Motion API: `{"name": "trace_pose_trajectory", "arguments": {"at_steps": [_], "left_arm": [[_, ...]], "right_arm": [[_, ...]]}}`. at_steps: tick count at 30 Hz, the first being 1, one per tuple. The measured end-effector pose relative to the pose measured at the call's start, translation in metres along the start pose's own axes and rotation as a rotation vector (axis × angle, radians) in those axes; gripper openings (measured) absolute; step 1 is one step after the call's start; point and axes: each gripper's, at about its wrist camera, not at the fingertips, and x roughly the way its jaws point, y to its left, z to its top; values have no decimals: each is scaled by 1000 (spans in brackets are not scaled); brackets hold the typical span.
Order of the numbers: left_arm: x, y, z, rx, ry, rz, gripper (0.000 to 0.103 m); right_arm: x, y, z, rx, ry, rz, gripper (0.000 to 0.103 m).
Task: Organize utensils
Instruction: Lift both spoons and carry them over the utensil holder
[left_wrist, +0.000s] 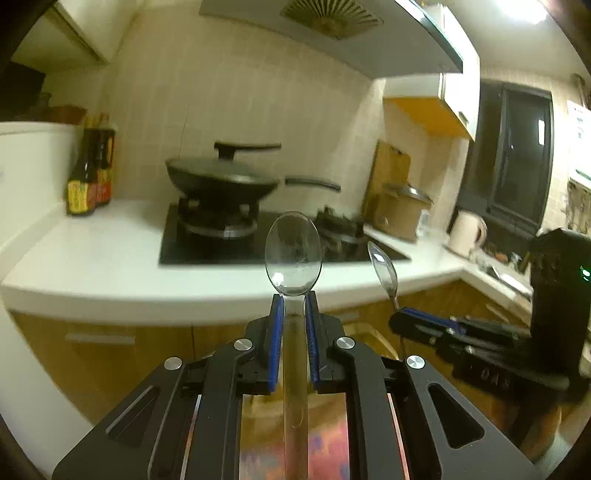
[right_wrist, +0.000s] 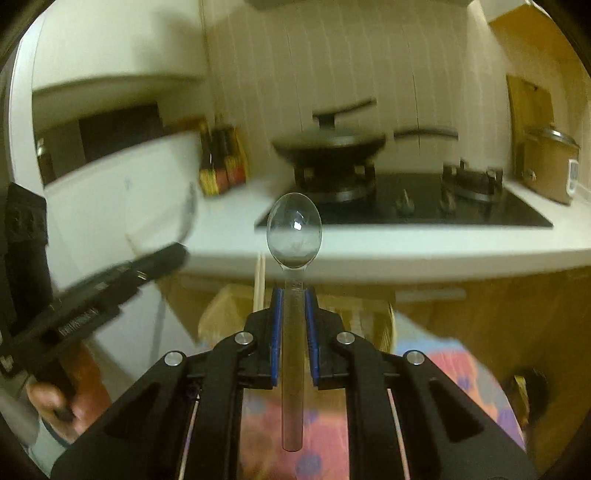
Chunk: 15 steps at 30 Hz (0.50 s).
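Note:
My left gripper (left_wrist: 294, 301) is shut on the handle of a metal spoon (left_wrist: 293, 254), bowl pointing up and forward. My right gripper (right_wrist: 294, 295) is shut on a second metal spoon (right_wrist: 294, 230), held the same way. In the left wrist view the right gripper (left_wrist: 402, 317) shows at the right with its spoon (left_wrist: 383, 269). In the right wrist view the left gripper (right_wrist: 173, 254) shows at the left, blurred. Both are held in the air in front of the counter.
A white counter (left_wrist: 92, 266) carries a black hob (left_wrist: 207, 247) with a lidded wok (left_wrist: 221, 177), sauce bottles (left_wrist: 90, 173), and a rice cooker (left_wrist: 402, 210). Below in the right wrist view are a wooden holder (right_wrist: 229, 314) with chopsticks (right_wrist: 258, 280) and a patterned cloth (right_wrist: 461, 376).

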Motion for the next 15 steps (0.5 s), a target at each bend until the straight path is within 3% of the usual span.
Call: {"name": "trace_pose_trajectory", "arguments": {"at_steps": [5, 10, 15], "left_arm": [[25, 6, 4, -14, -87, 25, 10], [50, 16, -3, -7, -128, 73, 10], [53, 26, -16, -17, -123, 63, 12]], "right_arm": [[32, 1, 15, 29, -113, -44, 10], [57, -2, 15, 34, -149, -79, 10], [63, -8, 0, 42, -161, -76, 11]]}}
